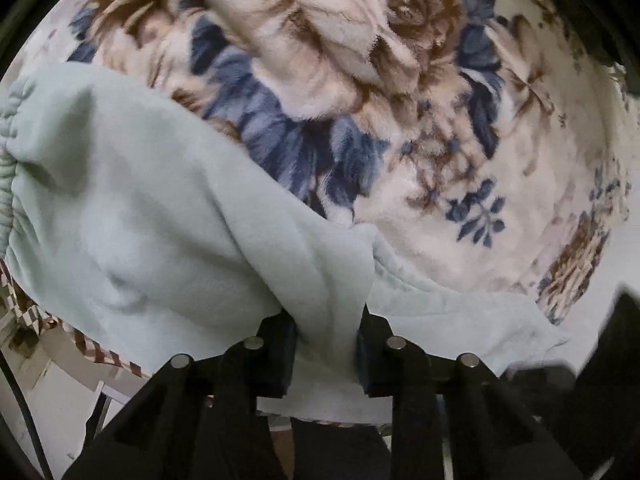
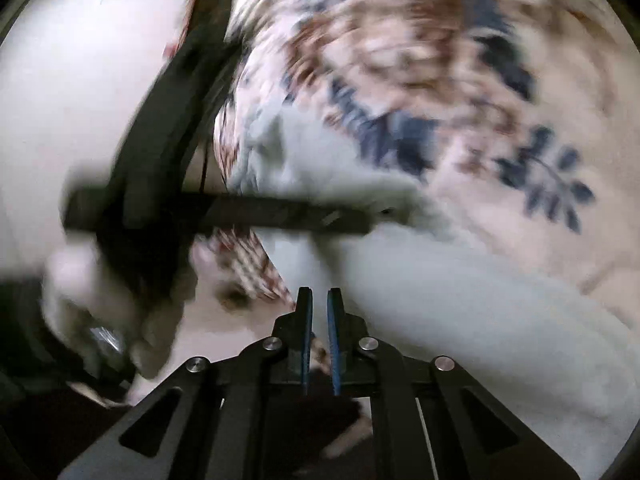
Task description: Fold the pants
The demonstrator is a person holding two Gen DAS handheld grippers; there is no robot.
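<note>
Two grippers are working on one pair of pale mint pants (image 1: 132, 208), which are lying on a floral plush blanket (image 1: 400, 80) near its front edge, with part of the cloth hanging over that edge. The left gripper (image 1: 326, 354) is pinching a bunched ridge of the fabric between its pads, near what looks like the crotch seam, and the gathered elastic waistband (image 1: 8, 132) is showing at the far left of the left wrist view. The right gripper (image 2: 319, 340) is pressed nearly together with nothing visibly between its fingers; it is hovering just short of the pants' near edge, though that view is blurred.

The fabric is looking like soft, thick fleece: light, limp and not slippery, so it is likely to sag and drag on the fuzzy blanket rather than slide cleanly. Holding at firm spots, the waistband or a seam, probably gives the surest grip; a pinch in mid-cloth is liable to lift only one layer.
</note>
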